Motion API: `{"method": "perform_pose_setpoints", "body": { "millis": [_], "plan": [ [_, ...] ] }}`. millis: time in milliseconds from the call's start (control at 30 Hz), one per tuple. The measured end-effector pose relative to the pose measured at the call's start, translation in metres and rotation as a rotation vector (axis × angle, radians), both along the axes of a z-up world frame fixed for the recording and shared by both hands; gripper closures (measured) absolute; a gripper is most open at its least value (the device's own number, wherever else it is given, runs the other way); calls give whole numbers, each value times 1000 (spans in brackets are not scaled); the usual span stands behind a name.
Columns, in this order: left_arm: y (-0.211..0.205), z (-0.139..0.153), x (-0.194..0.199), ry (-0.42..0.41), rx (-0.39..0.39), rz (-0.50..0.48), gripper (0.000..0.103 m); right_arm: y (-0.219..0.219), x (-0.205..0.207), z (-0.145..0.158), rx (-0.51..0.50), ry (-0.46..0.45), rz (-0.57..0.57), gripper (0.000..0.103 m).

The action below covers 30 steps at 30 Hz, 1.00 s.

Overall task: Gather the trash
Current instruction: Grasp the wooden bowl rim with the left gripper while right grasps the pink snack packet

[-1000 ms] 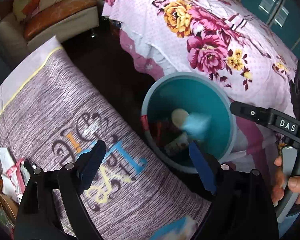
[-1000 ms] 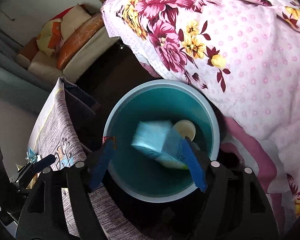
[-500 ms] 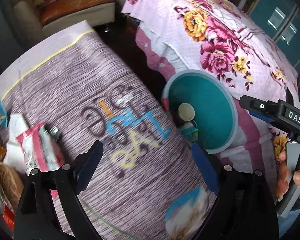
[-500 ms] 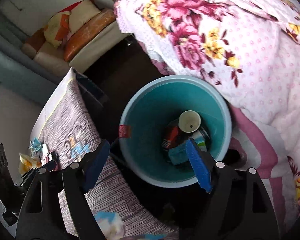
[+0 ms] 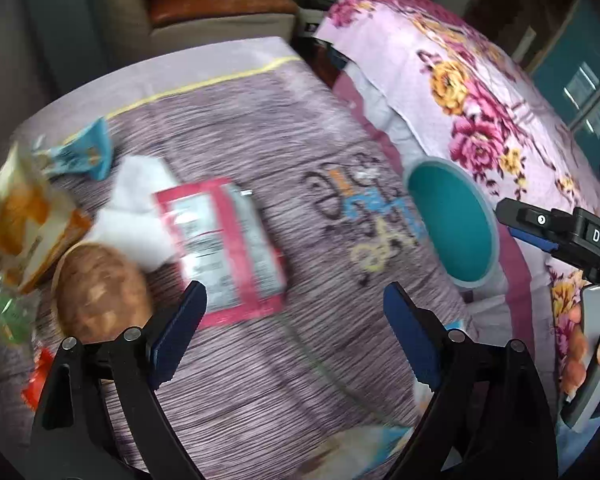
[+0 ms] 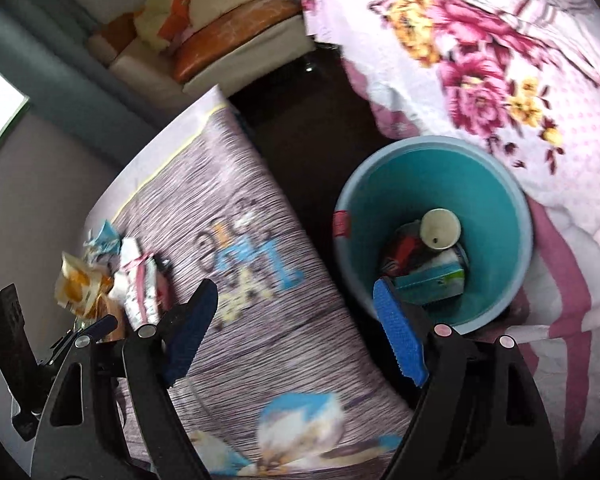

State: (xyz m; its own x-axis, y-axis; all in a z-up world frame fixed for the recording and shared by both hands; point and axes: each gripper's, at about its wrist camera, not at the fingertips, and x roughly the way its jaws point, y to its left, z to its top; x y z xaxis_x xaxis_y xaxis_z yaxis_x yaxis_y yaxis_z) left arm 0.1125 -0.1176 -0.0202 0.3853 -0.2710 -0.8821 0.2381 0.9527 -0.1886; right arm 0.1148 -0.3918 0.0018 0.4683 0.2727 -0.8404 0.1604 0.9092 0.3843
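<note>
A teal bin stands on the floor between the table and the bed; it also shows in the left wrist view. Inside lie a blue carton, a cream cup and a red wrapper. My left gripper is open and empty over the table, near a red-and-silver packet, white tissue, a brown round item, a blue wrapper and an orange packet. My right gripper is open and empty by the bin's near rim.
The table has a purple striped cloth with lettering. A bed with a floral pink cover stands right of the bin. A sofa with cushions is at the back. A blue-white item lies at the table's near edge.
The blue carton dropped from my right gripper into the bin. Both grippers swung left from the bin toward the table; the pile of wrappers has come into the left wrist view.
</note>
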Motion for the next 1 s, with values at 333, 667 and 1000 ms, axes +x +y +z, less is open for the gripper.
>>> {"method": "perform_pose_setpoints", "body": {
  "millis": [333,667,1000],
  "plan": [
    [95,1,-12,-11,-26,156,13,72,7,4,-39,25,123,27],
    [161,-11,-21,-8,-42,249,13,139,23,-9,-71,79,245,27],
    [181,-27,-19,13,-38,249,13,187,49,-25,-75,100,353,27]
  ]
}}
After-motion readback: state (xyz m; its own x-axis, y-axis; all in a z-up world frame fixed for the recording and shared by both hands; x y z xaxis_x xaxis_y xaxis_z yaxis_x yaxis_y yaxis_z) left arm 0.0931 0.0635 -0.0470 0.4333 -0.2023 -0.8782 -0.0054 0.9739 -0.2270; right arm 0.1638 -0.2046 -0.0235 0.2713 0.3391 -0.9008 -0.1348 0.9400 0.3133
